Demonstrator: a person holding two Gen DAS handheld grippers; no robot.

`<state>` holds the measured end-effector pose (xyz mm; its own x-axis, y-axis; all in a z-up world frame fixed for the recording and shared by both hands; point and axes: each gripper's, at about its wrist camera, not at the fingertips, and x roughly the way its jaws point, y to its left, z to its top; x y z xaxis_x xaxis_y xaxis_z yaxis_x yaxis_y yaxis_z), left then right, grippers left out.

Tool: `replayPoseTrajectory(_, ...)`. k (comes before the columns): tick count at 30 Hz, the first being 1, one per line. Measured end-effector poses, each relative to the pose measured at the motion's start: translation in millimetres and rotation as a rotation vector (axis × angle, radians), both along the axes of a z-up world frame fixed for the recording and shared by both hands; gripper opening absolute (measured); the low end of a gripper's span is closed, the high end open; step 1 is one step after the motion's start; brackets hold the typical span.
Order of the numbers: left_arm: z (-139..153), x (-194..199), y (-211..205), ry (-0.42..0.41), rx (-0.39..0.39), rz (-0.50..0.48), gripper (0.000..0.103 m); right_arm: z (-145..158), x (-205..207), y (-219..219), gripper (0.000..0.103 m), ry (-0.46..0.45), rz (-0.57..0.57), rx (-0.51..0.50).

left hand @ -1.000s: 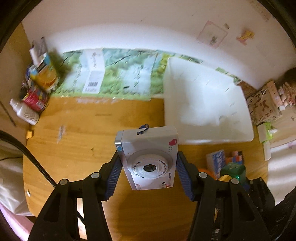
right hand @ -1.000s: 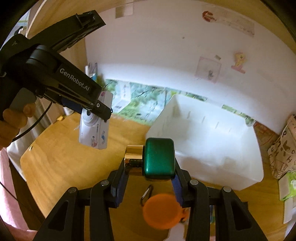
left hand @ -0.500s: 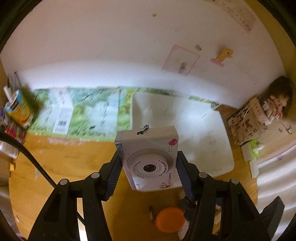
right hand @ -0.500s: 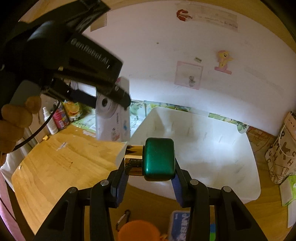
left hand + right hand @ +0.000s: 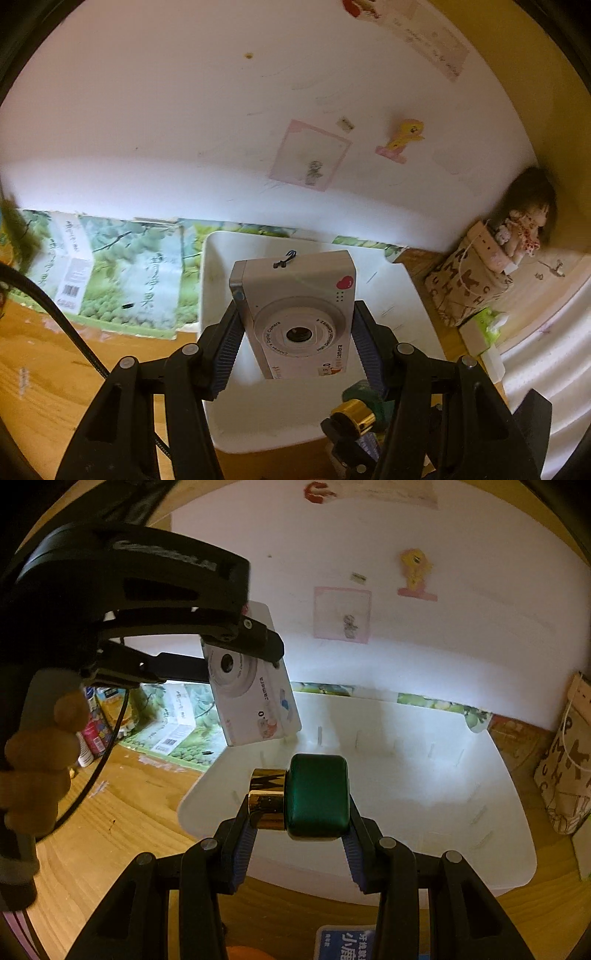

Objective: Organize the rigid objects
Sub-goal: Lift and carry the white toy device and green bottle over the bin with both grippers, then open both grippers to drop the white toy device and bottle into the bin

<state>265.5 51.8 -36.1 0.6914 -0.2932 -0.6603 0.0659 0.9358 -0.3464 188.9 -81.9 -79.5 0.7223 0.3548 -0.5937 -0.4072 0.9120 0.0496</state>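
- Left gripper (image 5: 295, 332) clamped on white toy camera (image 5: 301, 321), raised above white bin (image 5: 258, 424), near its left wall.
- Right gripper (image 5: 299, 812) clamped on green bottle (image 5: 317, 801), gold cap leftward, lower, at bin's near rim.
- Bin straight ahead, below both.

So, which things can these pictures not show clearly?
- Bottle, left wrist view: mostly behind the left gripper.
- Blue box, right wrist view: cut by the bottom edge.
- Bin floor near the front wall: hidden by the camera and the right gripper.
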Motion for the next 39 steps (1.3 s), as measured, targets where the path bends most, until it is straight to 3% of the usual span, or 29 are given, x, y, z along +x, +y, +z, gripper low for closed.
replayPoseTrajectory(7, -12.1, 4.6, -5.5, -0.026, -0.068, -0.029, 0.061, -12.6, 10.4, -8.7, 0.043, 0.047, -0.035, 0.016)
replayPoseTrajectory(16, -25.1, 13.2, -15.1, 0.024, -0.026, -0.037, 0.067, -23.3, 21.3, -15.6, 0.045, 0.085, -0.066, 0.028)
replayPoseTrajectory(18, -22.4, 9.9, -13.2, -0.009, -0.035, -0.037, 0.067, -22.6, 20.7, -15.9, 0.045, 0.079, -0.063, 0.030)
replayPoseTrajectory(21, -13.4, 7.9, -11.7, -0.044, -0.029, -0.027, 0.076, -20.9, 19.0, -13.0, 0.051, 0.078, -0.055, 0.022)
replayPoseTrajectory(27, 2.2, -5.4, -6.1, -0.100, 0.003, -0.002, 0.082, -10.3, 13.8, -10.0, 0.063, 0.054, -0.043, 0.020)
replayPoseTrajectory(39, 42.5, -62.2, 10.6, -0.196, 0.047, 0.047, 0.083, 36.7, -27.1, -8.7, 0.080, -0.079, -0.063, 0.015)
